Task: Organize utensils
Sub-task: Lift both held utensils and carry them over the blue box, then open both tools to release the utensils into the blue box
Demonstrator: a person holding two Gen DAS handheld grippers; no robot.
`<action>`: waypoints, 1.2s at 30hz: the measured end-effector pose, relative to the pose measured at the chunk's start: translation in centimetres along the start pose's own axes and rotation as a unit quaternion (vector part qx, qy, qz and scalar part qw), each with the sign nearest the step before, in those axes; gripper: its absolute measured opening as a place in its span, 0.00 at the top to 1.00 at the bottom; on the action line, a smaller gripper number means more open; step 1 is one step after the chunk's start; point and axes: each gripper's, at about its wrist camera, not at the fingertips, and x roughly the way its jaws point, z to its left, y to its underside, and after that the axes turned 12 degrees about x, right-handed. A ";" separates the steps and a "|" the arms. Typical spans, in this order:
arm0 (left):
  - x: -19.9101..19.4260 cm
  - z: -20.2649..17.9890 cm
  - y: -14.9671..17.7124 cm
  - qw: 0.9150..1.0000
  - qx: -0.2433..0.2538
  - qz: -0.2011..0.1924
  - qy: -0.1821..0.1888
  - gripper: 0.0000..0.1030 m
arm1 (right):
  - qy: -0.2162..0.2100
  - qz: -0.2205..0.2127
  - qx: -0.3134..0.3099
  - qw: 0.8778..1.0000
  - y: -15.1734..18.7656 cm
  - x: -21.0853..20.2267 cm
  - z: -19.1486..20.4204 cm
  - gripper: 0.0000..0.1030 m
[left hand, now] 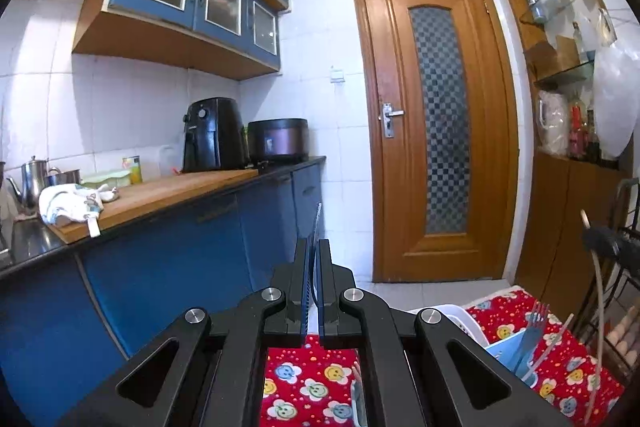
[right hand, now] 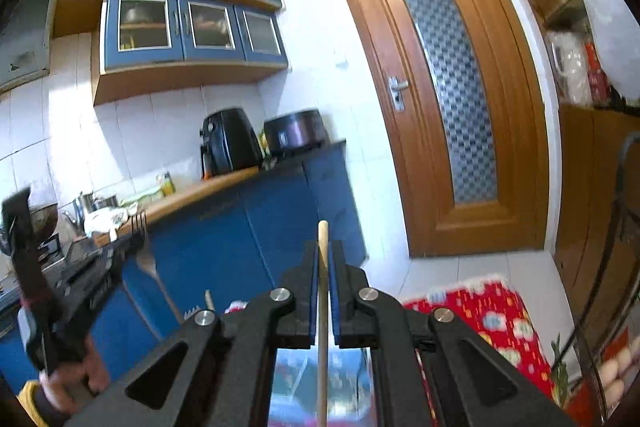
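Note:
My left gripper [left hand: 314,247] is shut on a metal fork, seen edge-on as a thin strip [left hand: 316,227] between the fingers. In the right wrist view the left gripper [right hand: 120,247] is at the left with the fork [right hand: 146,259] in it, tines up. My right gripper [right hand: 325,251] is shut on a wooden chopstick [right hand: 322,307] that stands upright between the fingers. In the left wrist view the right gripper [left hand: 608,245] is at the right edge with the chopstick [left hand: 598,307]. A light blue holder [left hand: 516,355] on the red flowered cloth [left hand: 312,383] holds another fork [left hand: 534,331] and a chopstick.
A white rack [left hand: 460,319] stands on the cloth beside the holder. A blue cabinet counter [left hand: 160,195] runs along the left with a kettle, a cloth and an air fryer [left hand: 212,135]. A wooden door [left hand: 436,123] is ahead. A shelf unit [left hand: 568,67] is at the right.

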 end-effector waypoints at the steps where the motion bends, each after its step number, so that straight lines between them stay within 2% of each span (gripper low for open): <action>1: 0.2 -0.1 0.2 1.000 0.001 0.001 0.002 0.98 | 0.002 -0.007 -0.005 1.000 0.0 0.5 0.2 0.94; 6: 1.3 -0.7 1.2 1.000 0.006 0.010 0.005 0.98 | 0.024 -0.047 -0.029 0.998 0.0 3.3 0.8 0.94; 12: 2.3 -1.1 2.3 1.000 -0.004 0.021 0.016 0.98 | 0.038 -0.053 -0.021 0.998 1.3 5.7 0.0 0.94; 18: 2.6 -1.8 3.4 0.999 -0.004 0.024 0.024 0.98 | 0.045 -0.051 -0.034 0.997 2.8 6.1 -0.3 0.94; 24: 2.8 -2.3 3.9 0.999 -0.009 0.029 0.030 0.98 | 0.045 -0.070 -0.048 0.995 2.0 6.0 0.2 0.94; 27: 2.7 -2.6 3.9 0.999 -0.007 0.029 0.030 0.98 | 0.043 -0.066 -0.053 0.995 2.1 6.2 0.3 0.94; 33: 3.0 -2.9 4.1 0.998 -0.007 0.039 0.042 0.98 | 0.035 -0.031 -0.042 0.998 3.3 5.8 -0.5 0.93; 36: 2.9 -3.2 4.2 0.998 -0.003 0.043 0.049 0.94 | 0.032 -0.021 -0.034 0.999 3.4 5.2 -0.8 0.93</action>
